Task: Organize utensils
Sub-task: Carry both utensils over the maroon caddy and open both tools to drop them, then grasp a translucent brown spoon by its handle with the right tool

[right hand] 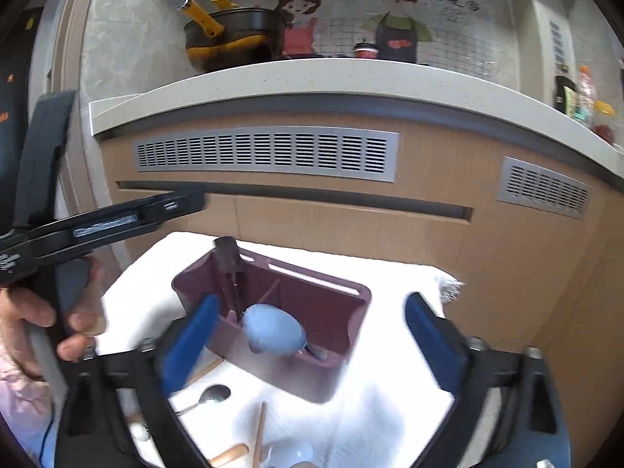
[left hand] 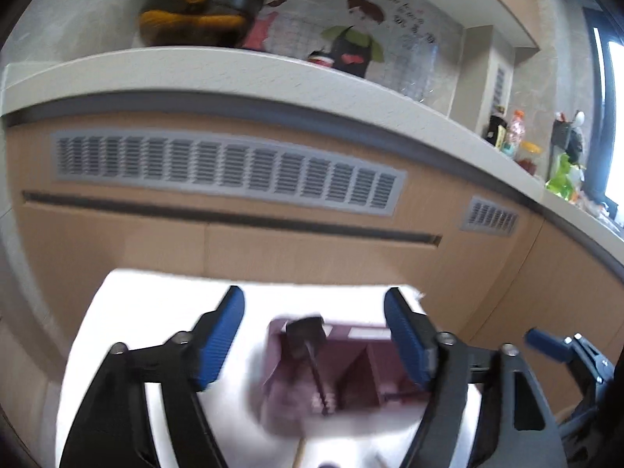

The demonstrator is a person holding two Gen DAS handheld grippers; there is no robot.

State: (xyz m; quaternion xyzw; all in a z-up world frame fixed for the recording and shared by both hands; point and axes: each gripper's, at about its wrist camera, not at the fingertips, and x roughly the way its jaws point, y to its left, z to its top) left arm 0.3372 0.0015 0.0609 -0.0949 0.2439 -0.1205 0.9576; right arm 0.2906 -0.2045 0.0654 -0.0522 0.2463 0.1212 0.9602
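Standing on the white-covered table (right hand: 390, 390), the maroon utensil holder (right hand: 327, 312) lay ahead of and between the right gripper (right hand: 316, 335)'s blue fingers (right hand: 191, 335), which were spread wide and released, grasping nothing. A pale blue spoon (right hand: 273, 331) and a black-headed utensil (right hand: 228, 257) sat in the holder, with a metal spoon (right hand: 210, 394) and wooden pieces nearer than it. The left gripper (left hand: 314, 335)'s fingers (left hand: 220, 335) were likewise parted and empty, the blurred holder between them.

Blurred: maroon utensil holder (left hand: 331, 366) | Cut off at bottom edge: wooden handles (right hand: 230, 454), white spoon (right hand: 298, 454)
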